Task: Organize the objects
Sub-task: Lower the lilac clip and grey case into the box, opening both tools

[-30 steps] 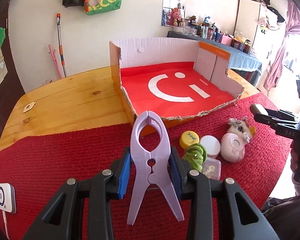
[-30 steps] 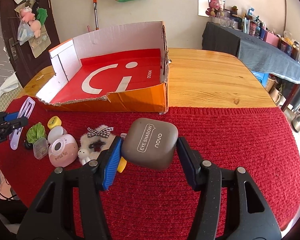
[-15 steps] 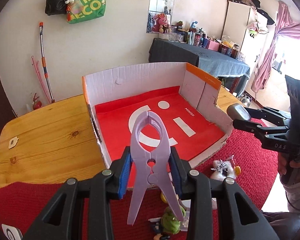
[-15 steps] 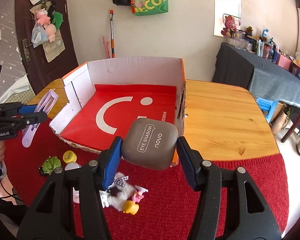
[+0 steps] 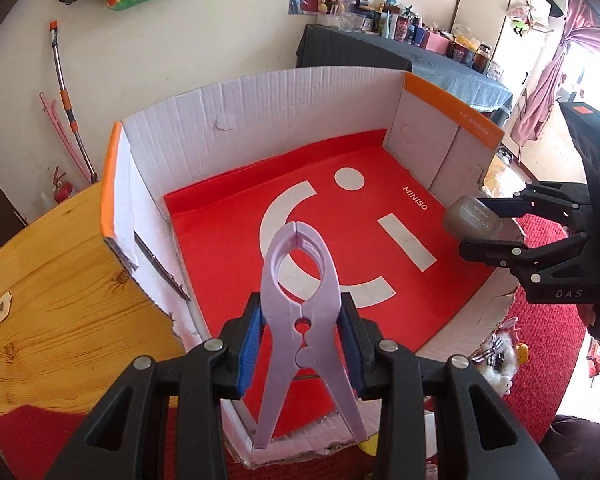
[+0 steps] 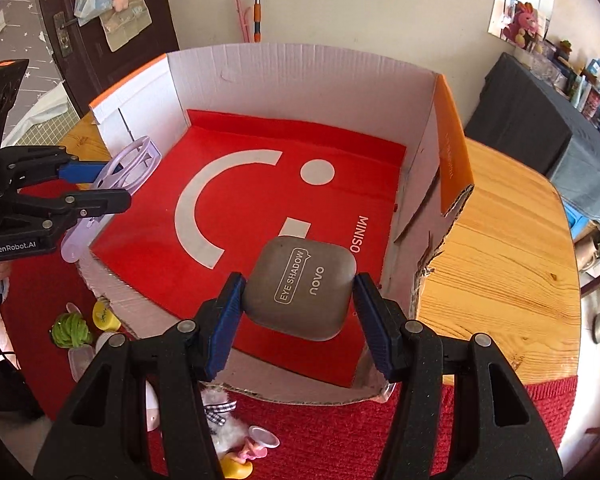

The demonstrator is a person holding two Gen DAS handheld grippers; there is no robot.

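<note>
My left gripper (image 5: 300,336) is shut on a lilac plastic clamp (image 5: 300,280) and holds it above the front left of the open cardboard box (image 5: 260,120) with a red floor. My right gripper (image 6: 298,304) is shut on a grey eye-shadow case (image 6: 300,288) and holds it above the box's front right part. The case also shows in the left wrist view (image 5: 472,220), and the clamp in the right wrist view (image 6: 116,184). The box (image 6: 300,80) holds nothing else.
Small items lie on the red mat (image 6: 340,440) in front of the box: a green scrunchie (image 6: 70,330), a yellow cap (image 6: 104,314), a fluffy bow toy (image 6: 224,420). The wooden table (image 6: 500,280) extends right and left (image 5: 60,320) of the box.
Both grippers have moved forward from above the mat to above the box, each still holding its item. The loose items have dropped to the bottom of the views.
</note>
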